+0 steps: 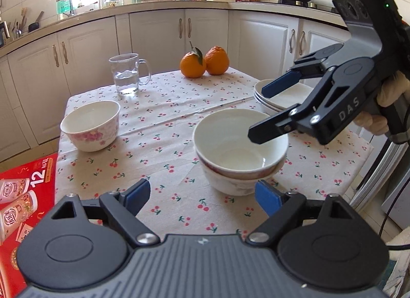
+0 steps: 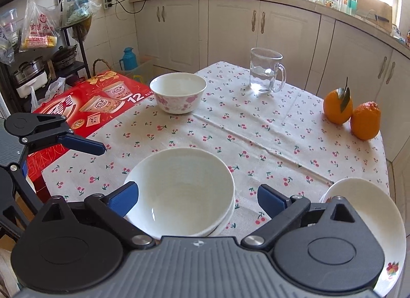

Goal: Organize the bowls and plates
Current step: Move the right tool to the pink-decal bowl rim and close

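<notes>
Two white bowls are nested in a stack (image 1: pixel 238 151) on the cherry-print tablecloth (image 1: pixel 164 118); the stack also shows in the right wrist view (image 2: pixel 179 192). A third bowl with pink flowers (image 1: pixel 91 125) stands apart at the left, seen too in the right wrist view (image 2: pixel 178 92). Stacked white plates (image 1: pixel 279 95) sit at the right, near the right gripper (image 2: pixel 364 195). My left gripper (image 1: pixel 202 195) is open and empty, just before the stack. My right gripper (image 2: pixel 198 199) is open and empty, above the stack; it shows in the left wrist view (image 1: pixel 258 113).
A glass mug of water (image 1: pixel 126 73) and two oranges (image 1: pixel 203 63) stand at the table's far side. A red carton (image 2: pixel 84 108) sits beside the table's left edge. Kitchen cabinets (image 1: pixel 159 31) run behind.
</notes>
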Demonstrator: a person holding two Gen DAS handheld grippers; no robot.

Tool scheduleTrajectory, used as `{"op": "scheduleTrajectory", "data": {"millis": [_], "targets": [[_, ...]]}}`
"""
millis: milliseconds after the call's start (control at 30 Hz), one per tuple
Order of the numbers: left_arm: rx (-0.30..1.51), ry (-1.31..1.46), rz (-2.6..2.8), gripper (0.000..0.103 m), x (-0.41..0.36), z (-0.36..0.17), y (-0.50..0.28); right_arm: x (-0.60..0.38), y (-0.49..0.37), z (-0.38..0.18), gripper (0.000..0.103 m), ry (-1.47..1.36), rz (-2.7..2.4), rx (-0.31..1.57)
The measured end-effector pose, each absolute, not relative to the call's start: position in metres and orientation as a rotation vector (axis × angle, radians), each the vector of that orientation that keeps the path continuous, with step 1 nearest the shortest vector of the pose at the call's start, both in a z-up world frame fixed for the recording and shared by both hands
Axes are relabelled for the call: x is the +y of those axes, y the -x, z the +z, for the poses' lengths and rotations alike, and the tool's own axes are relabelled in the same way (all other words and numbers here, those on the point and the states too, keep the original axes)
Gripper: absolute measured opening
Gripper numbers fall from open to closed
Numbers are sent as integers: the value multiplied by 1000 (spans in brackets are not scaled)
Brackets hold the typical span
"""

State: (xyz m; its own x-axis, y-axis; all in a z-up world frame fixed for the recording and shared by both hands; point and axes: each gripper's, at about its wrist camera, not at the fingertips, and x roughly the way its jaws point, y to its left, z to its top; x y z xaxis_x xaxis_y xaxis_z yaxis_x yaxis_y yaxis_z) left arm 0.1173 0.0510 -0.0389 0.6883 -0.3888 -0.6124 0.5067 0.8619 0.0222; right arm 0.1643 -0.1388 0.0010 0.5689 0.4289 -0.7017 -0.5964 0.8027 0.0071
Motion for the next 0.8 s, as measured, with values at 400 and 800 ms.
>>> {"op": "scheduleTrajectory", "data": {"millis": [400, 800], "targets": [[597, -172, -291, 89, 107, -45, -170, -86, -210, 24, 102, 318, 712, 750], [581, -171, -233, 89, 121, -65, -250, -38, -304, 13, 102, 359, 809, 820]]}}
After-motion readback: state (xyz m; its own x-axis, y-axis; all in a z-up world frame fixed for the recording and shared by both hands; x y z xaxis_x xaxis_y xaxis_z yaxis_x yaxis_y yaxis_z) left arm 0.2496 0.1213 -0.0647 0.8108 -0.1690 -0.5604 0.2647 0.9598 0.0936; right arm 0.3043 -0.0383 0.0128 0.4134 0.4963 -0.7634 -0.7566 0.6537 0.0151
